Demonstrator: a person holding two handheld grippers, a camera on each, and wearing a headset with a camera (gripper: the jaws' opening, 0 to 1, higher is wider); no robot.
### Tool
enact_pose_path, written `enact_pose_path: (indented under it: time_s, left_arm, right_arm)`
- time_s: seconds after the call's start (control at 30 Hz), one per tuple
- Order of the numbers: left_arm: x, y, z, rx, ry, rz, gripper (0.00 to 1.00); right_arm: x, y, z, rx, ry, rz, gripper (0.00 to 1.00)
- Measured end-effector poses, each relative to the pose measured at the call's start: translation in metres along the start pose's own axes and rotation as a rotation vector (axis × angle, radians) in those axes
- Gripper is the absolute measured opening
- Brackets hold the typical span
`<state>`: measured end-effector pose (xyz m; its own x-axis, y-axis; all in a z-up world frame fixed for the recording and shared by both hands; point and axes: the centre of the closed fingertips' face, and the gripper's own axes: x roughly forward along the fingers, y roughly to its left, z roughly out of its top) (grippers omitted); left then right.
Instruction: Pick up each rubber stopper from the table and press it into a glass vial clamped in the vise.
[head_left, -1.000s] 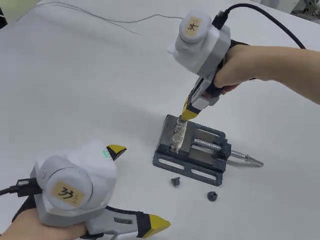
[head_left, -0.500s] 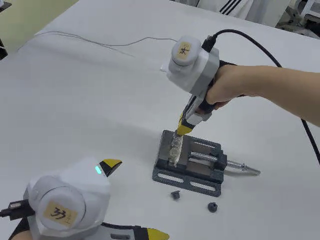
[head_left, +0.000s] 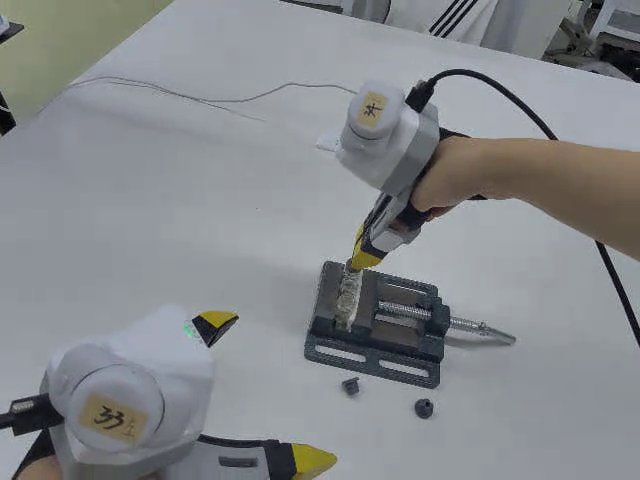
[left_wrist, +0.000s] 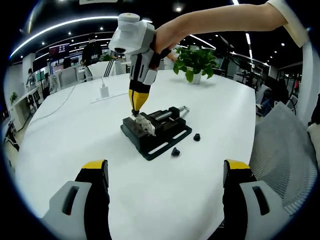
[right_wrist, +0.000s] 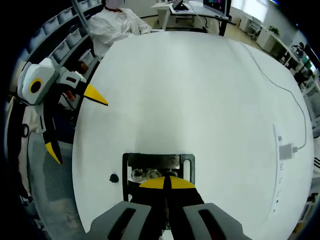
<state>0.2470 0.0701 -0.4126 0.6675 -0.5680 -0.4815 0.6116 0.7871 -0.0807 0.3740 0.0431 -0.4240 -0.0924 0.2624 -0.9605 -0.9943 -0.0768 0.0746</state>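
A dark metal vise (head_left: 372, 360) sits on the white table and clamps clear glass vials (head_left: 346, 298). My right gripper (head_left: 357, 264) is shut, its yellow tips pointing down onto the vials' tops; nothing shows between its jaws. Its own view looks over the shut gripper (right_wrist: 165, 183) at the vials (right_wrist: 142, 174) and vise (right_wrist: 153, 160). Two dark rubber stoppers (head_left: 350, 385) (head_left: 424, 407) lie in front of the vise. Near the table's front edge my left gripper (head_left: 262, 392) stands open and holds nothing. The left gripper view shows the gripper (left_wrist: 165, 172), the vise (left_wrist: 162, 142) and both stoppers (left_wrist: 175, 151) (left_wrist: 196, 137).
The vise's screw handle (head_left: 480, 328) sticks out to the right. A thin cable (head_left: 180, 95) crosses the far side of the table. A white charger (left_wrist: 104, 91) lies beyond the vise, and a potted plant (left_wrist: 192, 62) stands at the table's far end.
The head camera has shifted. The right gripper stays shut with its tips on the vials, and the left gripper stays open at the near edge.
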Motion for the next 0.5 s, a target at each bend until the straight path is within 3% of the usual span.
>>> enact_pose_path:
  time_s: [0.2,0.5]
  left_arm:
    - [-0.0011,0.0006,0.0027,0.012,-0.002,0.002,0.95]
    - [-0.0020,-0.0036,-0.0011,0.006,-0.003,0.000,0.94]
  right_arm:
    - [-0.0005,-0.0018,0.0005,0.058,-0.051,-0.005,0.00]
    - [0.0007,-0.0045,0.0007,0.062,-0.091,-0.011,0.00]
